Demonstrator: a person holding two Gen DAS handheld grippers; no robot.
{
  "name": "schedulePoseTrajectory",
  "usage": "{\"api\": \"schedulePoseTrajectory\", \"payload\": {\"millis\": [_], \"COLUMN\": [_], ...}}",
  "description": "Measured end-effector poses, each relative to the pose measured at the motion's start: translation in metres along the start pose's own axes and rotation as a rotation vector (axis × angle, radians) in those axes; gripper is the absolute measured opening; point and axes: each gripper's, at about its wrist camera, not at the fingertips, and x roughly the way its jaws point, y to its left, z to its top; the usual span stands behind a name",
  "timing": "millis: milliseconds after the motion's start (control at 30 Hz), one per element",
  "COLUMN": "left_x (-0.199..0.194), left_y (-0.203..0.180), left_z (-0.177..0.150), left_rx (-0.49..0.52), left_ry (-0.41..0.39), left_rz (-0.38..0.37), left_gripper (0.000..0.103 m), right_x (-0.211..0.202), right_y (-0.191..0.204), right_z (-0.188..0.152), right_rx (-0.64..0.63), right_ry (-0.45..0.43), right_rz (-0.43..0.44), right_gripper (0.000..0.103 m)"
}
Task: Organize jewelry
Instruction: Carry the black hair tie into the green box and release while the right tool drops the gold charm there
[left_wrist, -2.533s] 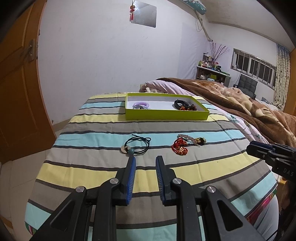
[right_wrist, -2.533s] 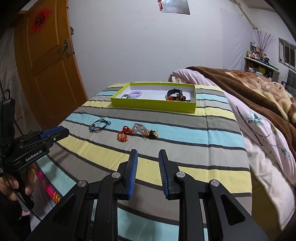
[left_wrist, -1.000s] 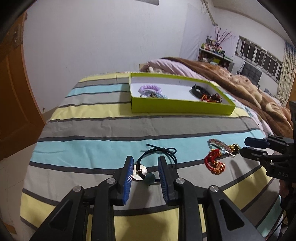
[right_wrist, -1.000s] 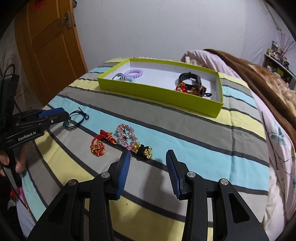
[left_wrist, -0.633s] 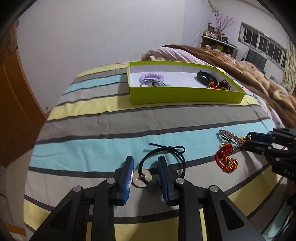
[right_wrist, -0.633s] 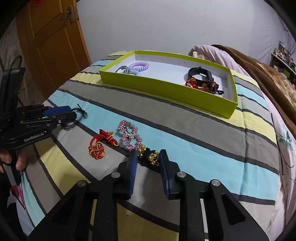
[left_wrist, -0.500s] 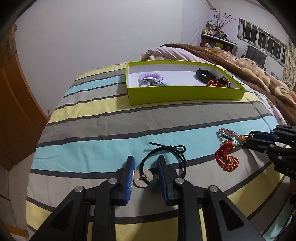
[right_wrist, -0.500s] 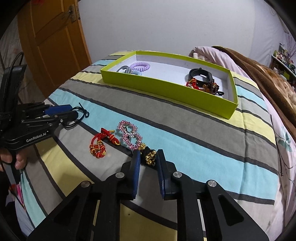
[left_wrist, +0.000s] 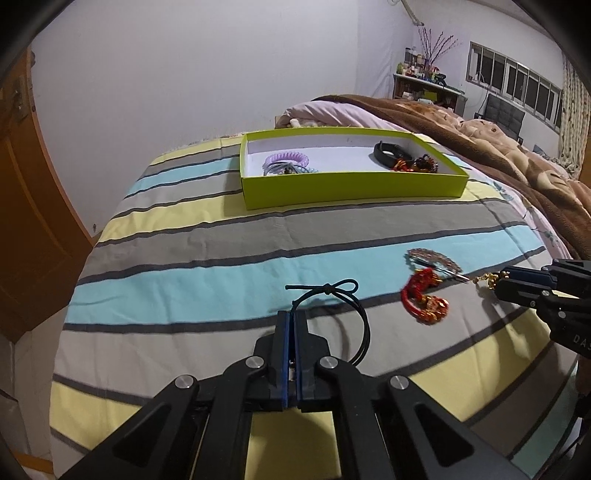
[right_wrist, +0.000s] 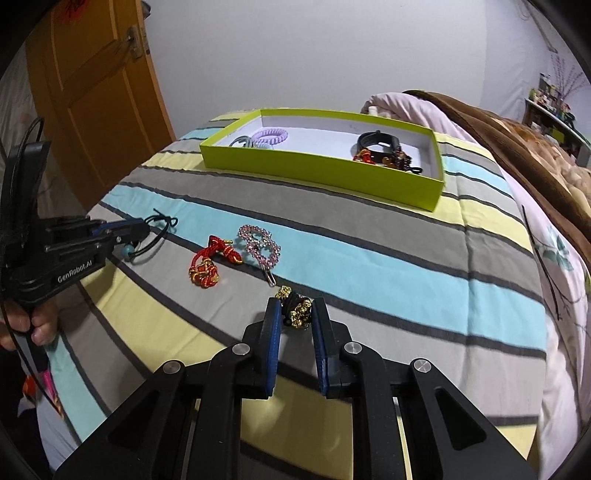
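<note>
My left gripper (left_wrist: 291, 317) is shut on a black cord hair tie (left_wrist: 360, 314) with a teal bead (right_wrist: 126, 252), lifted a little off the striped bedspread; it also shows in the right wrist view (right_wrist: 138, 230). My right gripper (right_wrist: 296, 308) is closed on a black and gold beaded hair tie (right_wrist: 295, 308), raised slightly. A red knotted bracelet (right_wrist: 207, 264) and a pink rhinestone clip (right_wrist: 260, 245) lie on the bedspread between the grippers. A lime-green box (right_wrist: 332, 177) at the far end holds a purple coil tie (right_wrist: 271, 136) and a black band (right_wrist: 378, 142).
The striped bedspread (left_wrist: 221, 236) drops off at the left and near edges. A brown blanket (left_wrist: 480, 147) lies heaped to the right. An orange wooden door (right_wrist: 88, 81) stands at the left. A shelf with small items (left_wrist: 424, 77) is by the far wall.
My left gripper has shut on the black cord hair tie and raised it. My right gripper has closed on the black and gold hair tie and pulled it away from the rhinestone clip.
</note>
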Motion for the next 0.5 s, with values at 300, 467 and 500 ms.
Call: {"api": "schedulePoseTrajectory", "payload": {"millis": [300, 467, 500], "left_x": [-0.044, -0.063, -0.066], "left_y": [-0.018, -0.026, -0.027], "left_z": [-0.005, -0.003, -0.003], "left_rx": [-0.020, -0.017, -0.015], "left_ry": [-0.094, -0.131, -0.136], "left_rz": [0.005, 0.000, 0.000], "left_gripper": [0.001, 0.001, 0.001], "right_x": [-0.032, -0.046, -0.048], "right_y": [0.003, 0.005, 0.006], "right_z": [-0.010, -0.013, -0.013], "right_rx": [0.052, 0.069, 0.070], "right_ry": [-0.061, -0.090, -0.093], "right_rz": [0.000, 0.000, 0.000], "right_gripper": [0.017, 0.017, 0.017]}}
